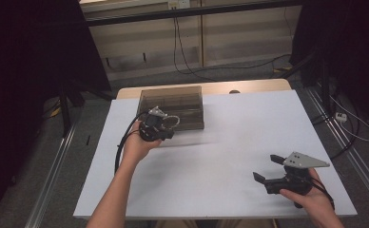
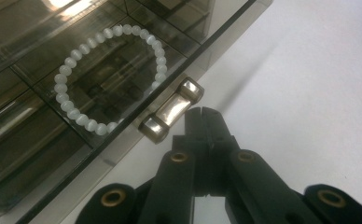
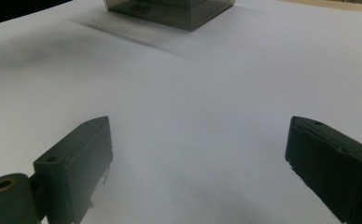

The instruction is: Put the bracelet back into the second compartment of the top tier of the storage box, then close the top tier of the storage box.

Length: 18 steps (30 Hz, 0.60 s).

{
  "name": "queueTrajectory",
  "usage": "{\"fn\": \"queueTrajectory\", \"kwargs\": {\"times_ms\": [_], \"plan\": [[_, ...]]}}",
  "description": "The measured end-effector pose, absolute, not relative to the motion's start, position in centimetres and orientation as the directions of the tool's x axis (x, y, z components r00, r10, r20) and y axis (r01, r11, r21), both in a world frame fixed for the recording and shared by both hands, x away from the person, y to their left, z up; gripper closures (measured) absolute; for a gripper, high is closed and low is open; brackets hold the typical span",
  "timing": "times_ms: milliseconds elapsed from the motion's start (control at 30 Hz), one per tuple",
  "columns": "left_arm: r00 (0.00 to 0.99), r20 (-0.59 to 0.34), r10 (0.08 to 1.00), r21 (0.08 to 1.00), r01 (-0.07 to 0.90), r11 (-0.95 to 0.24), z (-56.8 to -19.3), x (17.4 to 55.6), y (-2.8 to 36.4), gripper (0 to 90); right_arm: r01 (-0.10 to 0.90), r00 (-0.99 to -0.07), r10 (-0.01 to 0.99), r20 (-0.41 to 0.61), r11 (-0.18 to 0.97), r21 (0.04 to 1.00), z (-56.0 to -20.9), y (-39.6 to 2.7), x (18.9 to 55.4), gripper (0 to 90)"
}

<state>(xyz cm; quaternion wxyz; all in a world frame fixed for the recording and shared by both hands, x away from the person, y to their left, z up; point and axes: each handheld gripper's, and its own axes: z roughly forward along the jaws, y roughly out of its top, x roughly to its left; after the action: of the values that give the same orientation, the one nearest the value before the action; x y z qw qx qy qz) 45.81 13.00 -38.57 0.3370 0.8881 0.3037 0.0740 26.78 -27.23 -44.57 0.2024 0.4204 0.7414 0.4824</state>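
The left tool (image 2: 206, 122), pressed together, sits beside a metal handle (image 2: 171, 110); the right tool (image 3: 198, 154) is spread.

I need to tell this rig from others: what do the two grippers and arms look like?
Both grippers are black, each with two blocky jaws on linked arms with brass-ringed pivots. The left gripper trails a black cable; the right gripper carries a grey three-cornered plate. The forearms are bare, no sleeves.

Dim surroundings, brightly lit white tabletop (image 1: 230, 142). Glare streaks the smoked transparent plastic box (image 2: 53, 60); soft shadows trail beside it. The right gripper view's near black jaws are out of focus.
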Motion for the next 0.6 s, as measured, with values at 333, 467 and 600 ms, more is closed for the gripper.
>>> {"fn": "queueTrajectory", "kwargs": {"times_ms": [333, 467, 600], "plan": [[0.793, -0.065, 0.606, 0.638, 0.500, -0.585, -38.7, 46.9, 12.7, 90.0, 0.430, -0.563, 0.819, 0.109, 0.178, 0.885, -44.6, -27.3, 26.9, 6.9], [0.785, -0.059, 0.616, 0.643, 0.502, -0.579, -38.4, 47.5, 12.5, 90.0, 0.431, -0.561, 0.820, 0.112, 0.174, 0.885, -44.6, -27.3, 27.0, 6.9], [0.777, -0.069, 0.626, 0.663, 0.505, -0.553, -37.9, 48.1, 12.4, 90.0, 0.431, -0.563, 0.819, 0.112, 0.175, 0.885, -44.7, -27.4, 27.1, 6.9]]}}
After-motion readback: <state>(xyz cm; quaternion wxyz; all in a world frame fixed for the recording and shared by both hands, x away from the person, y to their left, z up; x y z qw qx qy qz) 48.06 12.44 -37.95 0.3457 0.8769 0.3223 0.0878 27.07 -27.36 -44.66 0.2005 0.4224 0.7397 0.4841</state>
